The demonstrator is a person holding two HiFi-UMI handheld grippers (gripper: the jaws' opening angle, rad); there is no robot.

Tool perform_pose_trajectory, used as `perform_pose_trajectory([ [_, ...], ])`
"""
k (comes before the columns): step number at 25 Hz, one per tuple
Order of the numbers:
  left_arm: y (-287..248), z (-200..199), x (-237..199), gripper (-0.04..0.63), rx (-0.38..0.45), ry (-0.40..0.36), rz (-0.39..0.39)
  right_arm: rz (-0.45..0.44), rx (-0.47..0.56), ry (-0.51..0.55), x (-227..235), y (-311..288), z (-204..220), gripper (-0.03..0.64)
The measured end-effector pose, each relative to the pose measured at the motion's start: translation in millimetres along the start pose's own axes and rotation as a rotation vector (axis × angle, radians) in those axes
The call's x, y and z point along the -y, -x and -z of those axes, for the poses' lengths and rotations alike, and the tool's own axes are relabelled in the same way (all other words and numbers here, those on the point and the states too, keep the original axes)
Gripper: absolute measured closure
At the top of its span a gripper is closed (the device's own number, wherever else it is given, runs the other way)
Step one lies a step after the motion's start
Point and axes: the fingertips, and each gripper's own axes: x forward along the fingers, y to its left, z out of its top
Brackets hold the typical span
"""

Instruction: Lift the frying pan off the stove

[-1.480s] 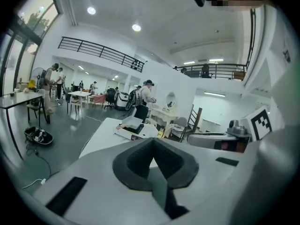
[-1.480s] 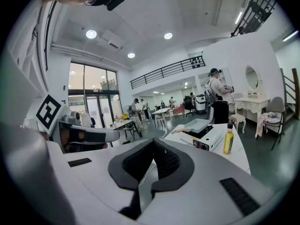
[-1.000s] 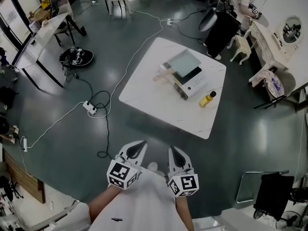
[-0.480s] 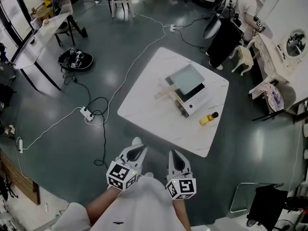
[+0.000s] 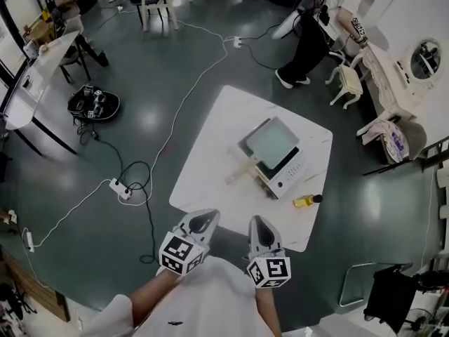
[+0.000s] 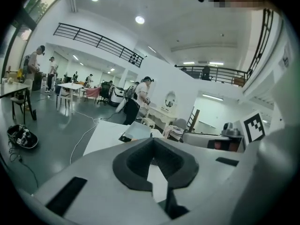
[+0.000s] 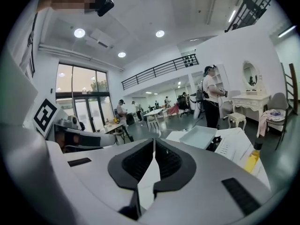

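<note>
A square grey frying pan (image 5: pixel 272 141) with a wooden handle (image 5: pixel 240 171) sits on a white stove (image 5: pixel 287 170) on the white table (image 5: pixel 210 167). The handle points toward me and to the left. My left gripper (image 5: pixel 200 225) and right gripper (image 5: pixel 259 232) hang side by side at the table's near edge, well short of the pan. Both are shut with nothing between the jaws. The left gripper view shows the pan (image 6: pixel 136 131) far beyond the closed left gripper (image 6: pixel 151 142). In the right gripper view the pan (image 7: pixel 199 136) lies past the closed right gripper (image 7: pixel 154 143).
A yellow bottle (image 5: pixel 305 201) lies on the table to the right of the stove. Cables and a power strip (image 5: pixel 116 188) run over the floor at left. A person (image 5: pixel 309 27), a white stool (image 5: pixel 347 83) and a dressing table (image 5: pixel 403 69) stand beyond the table.
The table with the stove and pan has come nearer to both grippers as I walk toward it. Both grippers stay shut and empty.
</note>
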Motion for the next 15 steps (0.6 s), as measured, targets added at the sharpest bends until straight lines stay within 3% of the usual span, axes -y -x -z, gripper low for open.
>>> perform_pose_trajectory([
  [7, -38, -28, -71, 0.594, -0.026, 0.001, 0.084, 0.078, 0.018, -0.023, 4, -84, -14, 0.617],
  [15, -64, -41, -88, 0.594, -0.064, -0.017, 0.164, 0.135, 0.011, -0.046, 14, -108, -24, 0.617],
])
